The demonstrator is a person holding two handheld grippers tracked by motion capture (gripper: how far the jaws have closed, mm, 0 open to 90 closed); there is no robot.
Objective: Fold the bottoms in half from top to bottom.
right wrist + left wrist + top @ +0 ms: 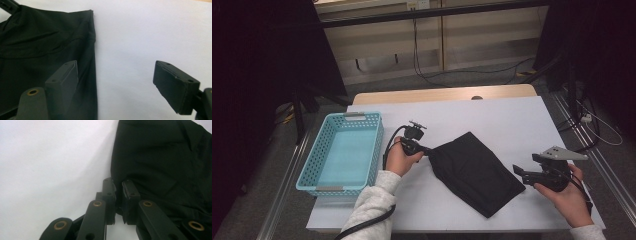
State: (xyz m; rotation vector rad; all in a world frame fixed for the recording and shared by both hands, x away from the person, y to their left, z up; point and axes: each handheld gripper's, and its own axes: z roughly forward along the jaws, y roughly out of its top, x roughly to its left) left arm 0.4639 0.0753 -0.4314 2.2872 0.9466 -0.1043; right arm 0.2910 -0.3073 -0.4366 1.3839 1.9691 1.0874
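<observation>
Left claw (428, 149): jaws nearly pressed together, pinching the left corner of the black cloth (474, 170); it sat a little left of the centre of the high view, with the hand (401, 157) behind it.
Left claw, own view (119, 185): the two black pads stood close, with a thin fold of the cloth's (162, 165) edge between them at the lower middle of the frame.
Right claw (517, 172): jaws spread wide, holding nothing; it sat at the lower right of the high view, tips pointing left toward the cloth's right edge, just beside it.
Right claw, own view (115, 80): one pad hung in front of the cloth (45, 45) at the lower left and the other in front of the bare white table (150, 32) at the right; whether the left pad touched the fabric could not be told.
Right hand (567, 192): gripped the claw's body from below, with the grey three-cornered plate on top.
Black cloth: lay flat on the white table (512, 115), folded into a rough slanted rectangle, running from the centre of the high view toward the lower right.
Blue basket (323, 145): stood at the left edge of the table, well apart from the cloth, just left of the left hand.
</observation>
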